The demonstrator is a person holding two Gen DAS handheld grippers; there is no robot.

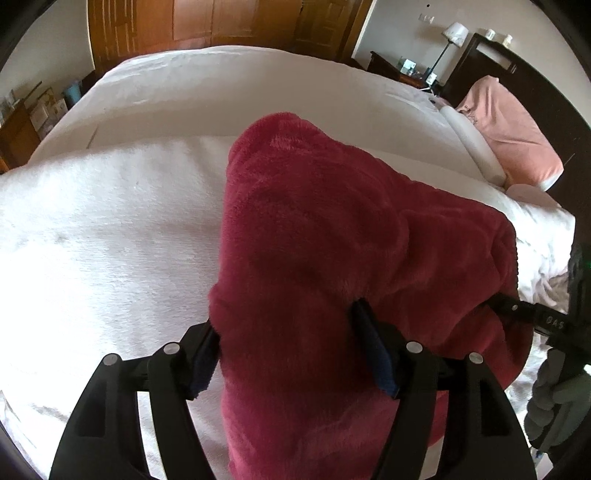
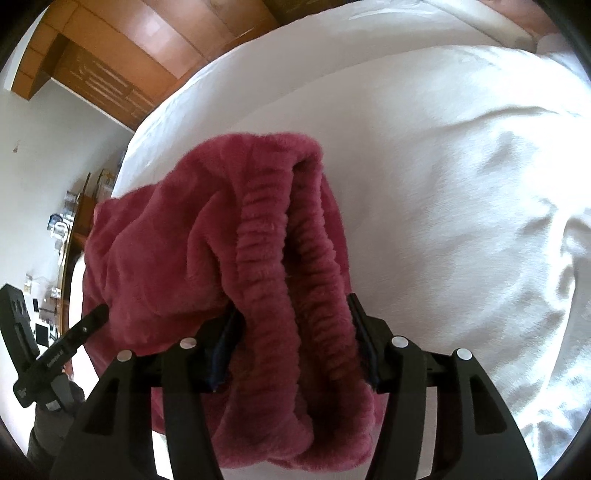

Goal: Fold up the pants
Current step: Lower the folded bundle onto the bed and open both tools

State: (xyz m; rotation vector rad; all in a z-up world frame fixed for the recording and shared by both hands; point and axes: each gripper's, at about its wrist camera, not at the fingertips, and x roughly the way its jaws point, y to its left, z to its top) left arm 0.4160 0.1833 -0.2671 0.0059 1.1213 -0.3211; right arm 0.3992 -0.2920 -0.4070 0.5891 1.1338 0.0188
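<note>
Black fingers of our left gripper (image 1: 284,347) pinch the fuzzy red pants (image 1: 332,229); our right gripper (image 2: 291,347) clamps the ribbed waistband (image 2: 266,251). We hold the pants bunched above the white bedspread (image 1: 110,229), probably to spread them flat. Beyond: pink pillow (image 1: 509,133), bedside lamp (image 1: 452,37), wooden wardrobe (image 1: 207,22).

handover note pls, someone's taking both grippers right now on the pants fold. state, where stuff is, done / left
Left gripper: shut on the pants, gripping a thick bunch of plain fleece.
Right gripper: shut on the pants at the ribbed waistband.
Pants: red fleece, bunched and held between both grippers over the white blanket on the bed. How much still touches the blanket I cannot tell.
Done: both grasps secured.
Left: probably lay the pants flat, then fold. No neat fold shows yet.
</note>
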